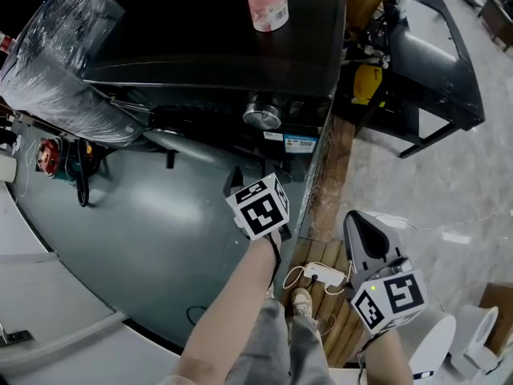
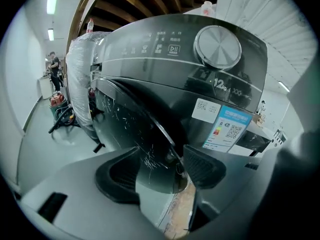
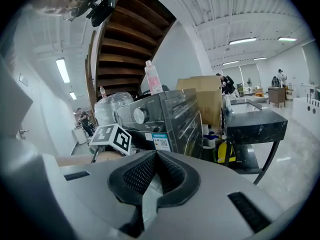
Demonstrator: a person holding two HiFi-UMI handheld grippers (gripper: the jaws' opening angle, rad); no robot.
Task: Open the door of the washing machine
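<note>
The black washing machine (image 1: 216,46) stands ahead, with a silver dial (image 2: 217,46) on its panel and a round dark door (image 2: 132,126) below. My left gripper (image 2: 160,171) is at the door's lower right rim. Its jaws are spread, the rim sits between the pads, and neither pad presses on it. In the head view its marker cube (image 1: 258,207) hides the jaws. My right gripper (image 1: 354,221) hangs lower at the right, off the machine, with its jaws shut and nothing between them. It shows again in its own view, my right gripper (image 3: 155,155), looking at the machine's side.
A pink bottle (image 1: 265,0) stands on the machine's top. A plastic-wrapped bundle (image 1: 60,62) leans at its left. A wooden pallet (image 1: 329,183) lies under it with a white power strip (image 1: 323,274). A black table (image 1: 437,62) is at the right.
</note>
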